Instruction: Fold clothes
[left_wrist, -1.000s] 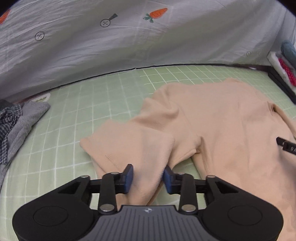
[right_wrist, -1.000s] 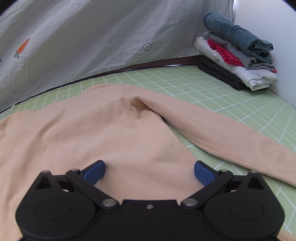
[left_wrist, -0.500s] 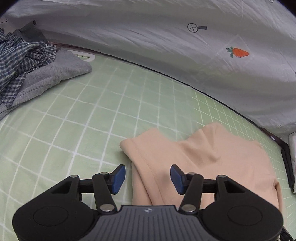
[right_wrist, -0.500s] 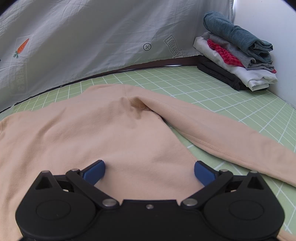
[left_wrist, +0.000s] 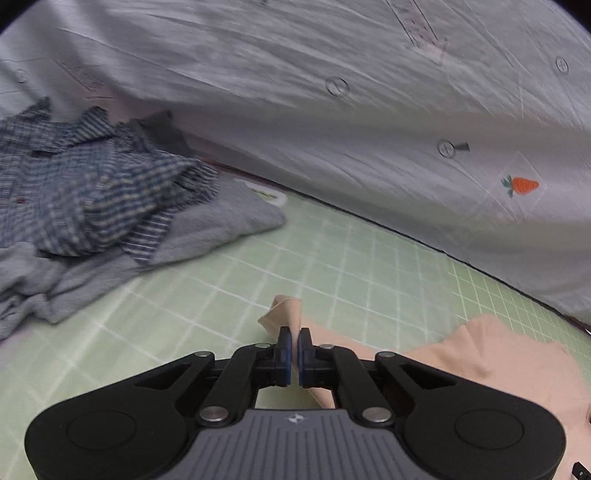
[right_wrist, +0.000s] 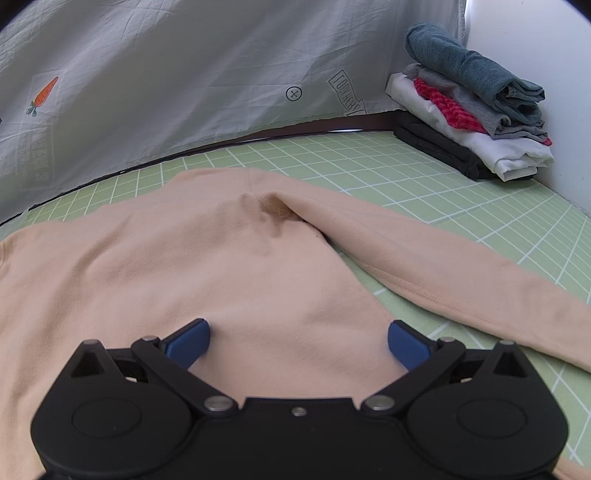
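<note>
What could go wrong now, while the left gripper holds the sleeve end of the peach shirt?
1. The left gripper pinches only the cuff edge of the peach shirt; it may slip out.
2. The right gripper is open, pinning nothing, so the body may drag.
3. The unfolded pile lies close; the sleeve could snag it.

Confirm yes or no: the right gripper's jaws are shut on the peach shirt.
No: the right gripper has its jaws spread wide above the peach shirt, with neither blue pad pinching any fabric.

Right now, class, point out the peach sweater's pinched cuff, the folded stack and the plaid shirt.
cuff (left_wrist: 282, 314), left wrist view, its tip.
folded stack (right_wrist: 476, 107), right wrist view, its middle.
plaid shirt (left_wrist: 85, 192), left wrist view, its middle.
</note>
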